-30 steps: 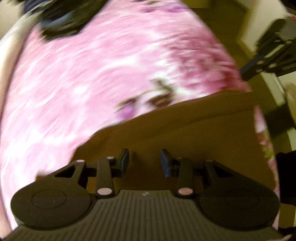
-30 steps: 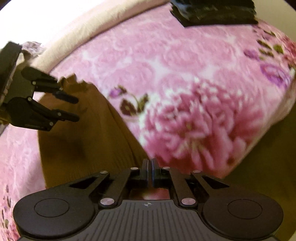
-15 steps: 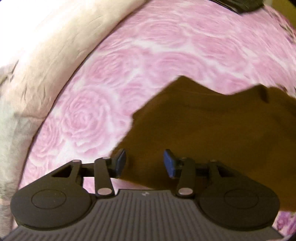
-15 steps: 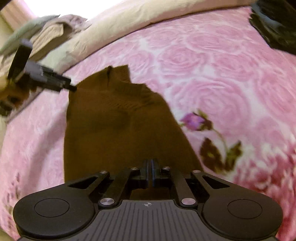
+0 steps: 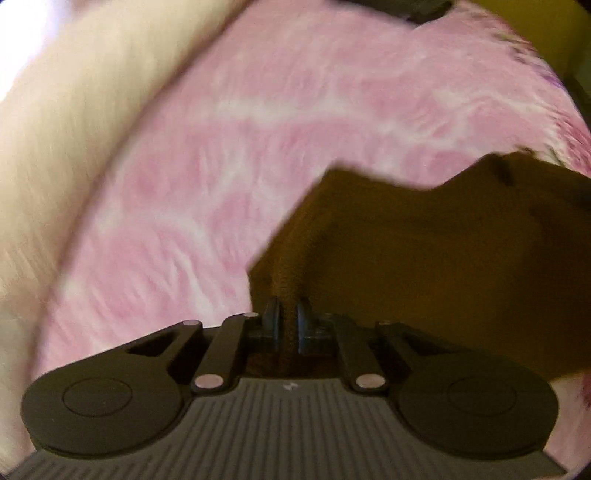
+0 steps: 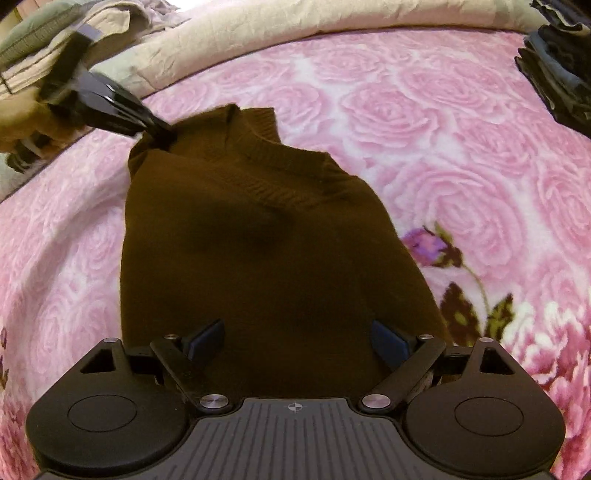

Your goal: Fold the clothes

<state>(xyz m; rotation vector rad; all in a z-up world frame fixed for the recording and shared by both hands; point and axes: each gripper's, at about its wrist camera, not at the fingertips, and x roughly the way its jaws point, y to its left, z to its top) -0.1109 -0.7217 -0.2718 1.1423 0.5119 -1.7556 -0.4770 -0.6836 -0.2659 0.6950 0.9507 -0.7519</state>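
A brown knitted sweater lies folded lengthwise on the pink rose-patterned blanket, its ribbed collar at the far end. My left gripper is shut on a pinched ridge of the sweater at its far left corner. The right wrist view shows that left gripper biting the same corner. My right gripper hovers over the near end of the sweater; its jaws are opening wide and the pads do not press the cloth.
A cream bedsheet or duvet runs along the far edge of the blanket, with folded grey-green and beige cloth at the far left. A dark stack of clothes sits at the far right.
My left gripper closed on the sweater's far left corner after sliding to it. My right gripper, shut before, has spread wide over the near end of the sweater.
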